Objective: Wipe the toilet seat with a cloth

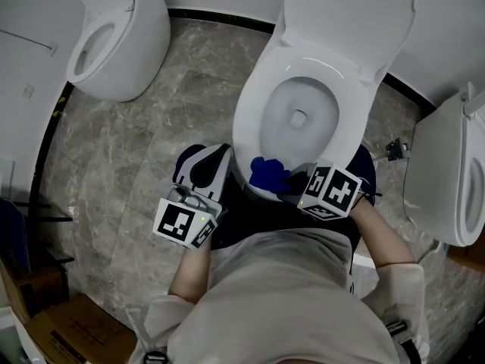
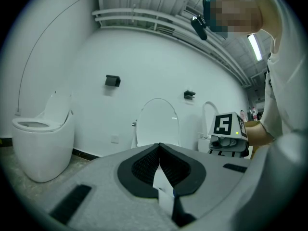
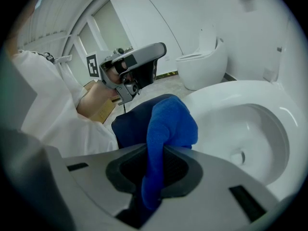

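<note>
My right hand-held gripper point(image 3: 156, 150) pinches a blue cloth point(image 3: 168, 124) between its pads, the fabric bunched above the jaws and trailing down through them. My left hand-held gripper point(image 2: 159, 148) has its jaws pressed together at the tips with nothing between them, and it is held just beside my left knee, apart from the toilet. In the head view the cloth sits at the near front edge of the toilet seat point(image 1: 246, 120), low in the middle of the rim; I cannot tell whether it actually presses on the surface. Beyond it the white bowl point(image 1: 299, 116) lies open, with a little water at the bottom. Behind the bowl the lid point(image 1: 348, 14) stands raised against the wall. The grey marbled floor point(image 1: 151, 142) spreads to either side. Farther off, a second white toilet point(image 1: 114, 36) stands at the upper left and a third point(image 1: 447, 173) at the right, both well apart from the one in front of me. A cardboard box point(image 1: 68, 328) rests on the floor at my left.
</note>
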Tool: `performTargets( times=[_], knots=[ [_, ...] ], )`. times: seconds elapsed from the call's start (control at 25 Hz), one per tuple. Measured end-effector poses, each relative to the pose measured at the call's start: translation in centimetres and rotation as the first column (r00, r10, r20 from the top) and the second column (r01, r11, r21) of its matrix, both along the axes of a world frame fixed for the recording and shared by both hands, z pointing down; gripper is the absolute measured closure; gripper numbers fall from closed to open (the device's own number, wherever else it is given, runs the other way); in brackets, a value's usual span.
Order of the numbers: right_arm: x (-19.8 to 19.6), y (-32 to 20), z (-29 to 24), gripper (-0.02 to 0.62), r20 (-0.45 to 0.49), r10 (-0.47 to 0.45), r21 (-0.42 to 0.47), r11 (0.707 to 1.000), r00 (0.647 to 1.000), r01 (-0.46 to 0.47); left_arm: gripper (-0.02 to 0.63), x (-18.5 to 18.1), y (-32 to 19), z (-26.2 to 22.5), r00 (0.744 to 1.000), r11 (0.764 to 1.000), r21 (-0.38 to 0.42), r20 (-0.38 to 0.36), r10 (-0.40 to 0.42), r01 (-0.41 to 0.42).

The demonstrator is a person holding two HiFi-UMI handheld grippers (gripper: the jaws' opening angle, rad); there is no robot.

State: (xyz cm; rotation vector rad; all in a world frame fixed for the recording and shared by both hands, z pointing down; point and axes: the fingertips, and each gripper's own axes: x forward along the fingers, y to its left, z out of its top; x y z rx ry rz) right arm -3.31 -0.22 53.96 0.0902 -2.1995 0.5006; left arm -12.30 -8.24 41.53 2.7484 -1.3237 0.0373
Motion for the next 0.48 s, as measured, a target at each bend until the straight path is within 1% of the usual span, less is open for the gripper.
performTargets(
  times=[0.48],
  knots=[
    [2.5,-0.5,0.2,0.545,-0.008,0.045,-0.017,0.999,0.999,-0.045,0.598,1.4,-0.5,-0.2,0.999,0.999,-0.005,0.006,0.037,-0.037]
  ],
)
